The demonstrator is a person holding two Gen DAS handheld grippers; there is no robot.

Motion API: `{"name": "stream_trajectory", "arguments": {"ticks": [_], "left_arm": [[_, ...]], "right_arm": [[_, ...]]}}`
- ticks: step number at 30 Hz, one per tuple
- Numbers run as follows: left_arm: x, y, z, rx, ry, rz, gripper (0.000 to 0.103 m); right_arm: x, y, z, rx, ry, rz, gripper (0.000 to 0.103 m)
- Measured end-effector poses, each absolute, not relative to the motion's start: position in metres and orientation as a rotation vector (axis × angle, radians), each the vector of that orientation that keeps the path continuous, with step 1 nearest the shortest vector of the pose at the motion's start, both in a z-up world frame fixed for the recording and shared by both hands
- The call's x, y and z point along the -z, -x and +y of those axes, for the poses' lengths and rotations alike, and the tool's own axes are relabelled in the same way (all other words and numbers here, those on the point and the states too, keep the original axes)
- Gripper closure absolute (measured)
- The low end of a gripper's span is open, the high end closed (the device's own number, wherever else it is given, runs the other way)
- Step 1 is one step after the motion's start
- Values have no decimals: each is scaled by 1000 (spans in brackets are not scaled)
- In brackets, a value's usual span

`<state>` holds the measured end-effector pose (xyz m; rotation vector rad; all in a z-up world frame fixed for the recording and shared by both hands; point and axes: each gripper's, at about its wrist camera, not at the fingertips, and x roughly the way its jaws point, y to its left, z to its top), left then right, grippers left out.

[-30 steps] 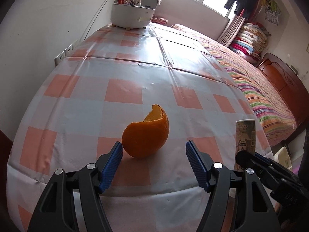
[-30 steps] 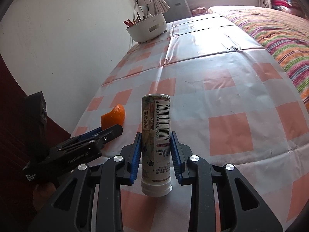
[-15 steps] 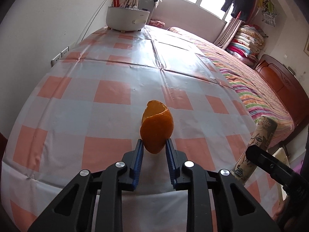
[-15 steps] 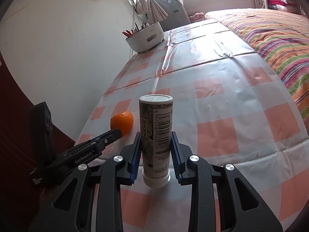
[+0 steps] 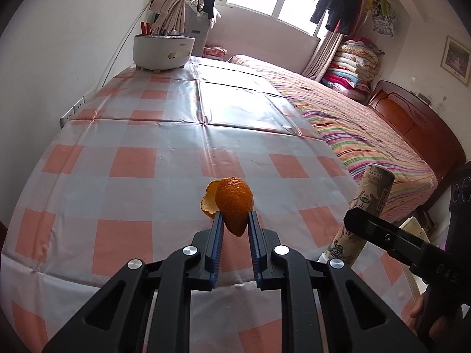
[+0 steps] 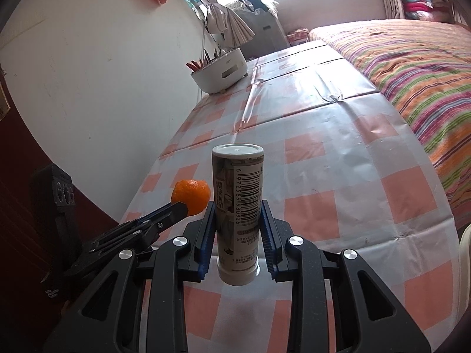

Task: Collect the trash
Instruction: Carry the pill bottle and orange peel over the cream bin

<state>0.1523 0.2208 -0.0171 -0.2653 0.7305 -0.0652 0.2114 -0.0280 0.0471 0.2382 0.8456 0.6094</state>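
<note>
A piece of orange peel point(image 5: 234, 203) sits squeezed between the blue pads of my left gripper point(image 5: 234, 216), whose jaws are closing on it, and it hangs clear above the checked tablecloth point(image 5: 132, 161). My right gripper point(image 6: 237, 206) is shut on an upright paper tube with a white cap and a barcode point(image 6: 238, 188), held off the table. The left wrist view shows that tube point(image 5: 371, 206) tilted at the right. In the right wrist view the orange peel point(image 6: 191, 195) shows at the left.
A white holder with utensils point(image 5: 163, 48) stands at the table's far end by the wall. A bed with a striped cover point(image 5: 353, 123) runs along the table's right side. A wall socket point(image 5: 72, 113) is on the left.
The left jaws have closed from wide apart onto the orange peel and lifted it off the cloth. The right gripper has risen a little with the tube.
</note>
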Motion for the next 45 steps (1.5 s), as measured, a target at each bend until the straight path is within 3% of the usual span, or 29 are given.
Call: {"name": "stream_trajectory", "arguments": {"ticks": [45], "left_arm": [[-7,-139,58,368,172,724,86]], "right_arm": [[-82,-174,-228,-357,-256,690,75]]}}
